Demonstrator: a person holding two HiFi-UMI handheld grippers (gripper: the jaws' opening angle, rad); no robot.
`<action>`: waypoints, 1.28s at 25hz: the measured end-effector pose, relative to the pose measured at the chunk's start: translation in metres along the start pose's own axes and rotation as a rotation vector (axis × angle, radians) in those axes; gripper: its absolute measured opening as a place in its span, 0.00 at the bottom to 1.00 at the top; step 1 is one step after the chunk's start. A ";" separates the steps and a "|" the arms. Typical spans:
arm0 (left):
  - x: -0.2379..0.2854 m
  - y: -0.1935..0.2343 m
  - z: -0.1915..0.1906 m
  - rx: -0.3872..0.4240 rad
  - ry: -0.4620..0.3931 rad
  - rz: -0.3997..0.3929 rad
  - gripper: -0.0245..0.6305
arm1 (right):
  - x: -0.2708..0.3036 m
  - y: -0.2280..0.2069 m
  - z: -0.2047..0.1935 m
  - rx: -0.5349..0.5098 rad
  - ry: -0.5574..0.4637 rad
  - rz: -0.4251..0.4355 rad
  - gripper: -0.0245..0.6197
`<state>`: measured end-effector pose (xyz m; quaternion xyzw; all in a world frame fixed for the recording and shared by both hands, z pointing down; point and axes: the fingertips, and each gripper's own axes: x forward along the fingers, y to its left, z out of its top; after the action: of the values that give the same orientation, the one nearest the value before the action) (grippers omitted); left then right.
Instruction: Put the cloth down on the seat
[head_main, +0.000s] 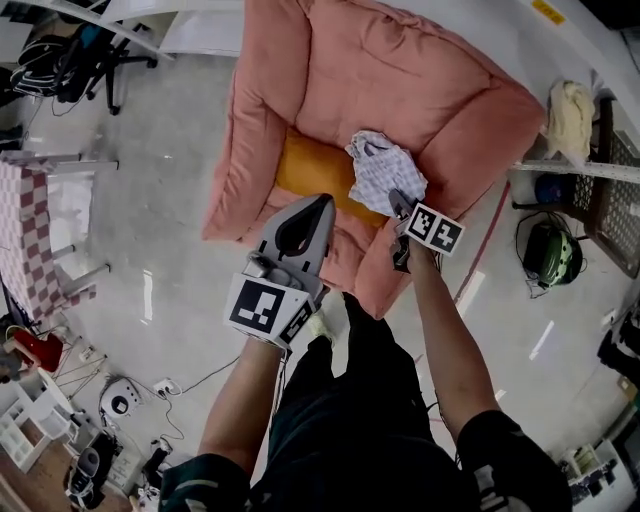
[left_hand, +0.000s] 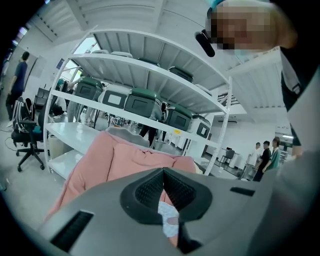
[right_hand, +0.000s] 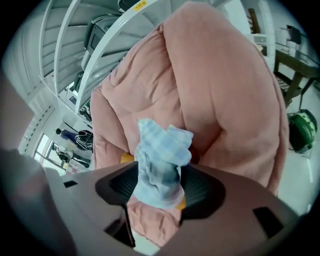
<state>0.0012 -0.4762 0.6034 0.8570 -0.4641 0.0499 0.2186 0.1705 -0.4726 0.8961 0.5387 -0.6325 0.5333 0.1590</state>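
**Head view.** The pink padded seat (head_main: 400, 80) stands on the floor, open toward the person. An orange cushion (head_main: 305, 170) lies on its front part. The checked cloth (head_main: 385, 172) sits bunched on the seat, at the right end of the cushion and near the right arm roll. The right gripper (head_main: 400, 205) has its tips at the cloth's near edge. The left gripper (head_main: 322, 205) hangs over the seat's front edge, beside the cloth and apart from it.

**Left gripper view.** The left gripper's fingers (left_hand: 150, 187) meet at the tips with nothing between them. The cloth (left_hand: 169, 220) shows beyond them, low down through the slot. The seat back (left_hand: 125, 160) rises behind, with a white shelving rack (left_hand: 150, 75) farther off.

**Right gripper view.** The fingers (right_hand: 200, 187) of the right gripper (right_hand: 159, 187) stand wide apart. The cloth (right_hand: 162, 150) rises between them as a loose upright bundle, its long axis running straight ahead along the fingers. I see a gap on each side, so the pads do not press on it. The seat (right_hand: 220, 90) fills the background.

**Judgement.**
- The cloth appears to be resting on the seat, so the placing looks essentially done.
- The cloth lies directly ahead of the right fingers, and the right hand is the nearer one.
- The next move is probably to draw the right gripper straight back along that axis.
- The risk is that a fold catches on a pad and drags the cloth toward the front edge.
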 end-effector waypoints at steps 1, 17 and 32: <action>-0.002 -0.003 -0.001 0.002 0.001 -0.005 0.05 | -0.005 -0.004 -0.001 0.009 -0.005 -0.012 0.44; -0.056 -0.031 -0.001 -0.011 0.021 -0.035 0.05 | -0.136 0.058 0.004 -0.079 -0.251 0.028 0.08; -0.157 -0.050 0.033 -0.009 0.021 0.014 0.05 | -0.274 0.208 -0.006 -0.370 -0.431 0.222 0.06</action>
<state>-0.0504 -0.3452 0.5126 0.8522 -0.4678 0.0580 0.2270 0.0927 -0.3584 0.5814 0.5289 -0.7931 0.2966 0.0570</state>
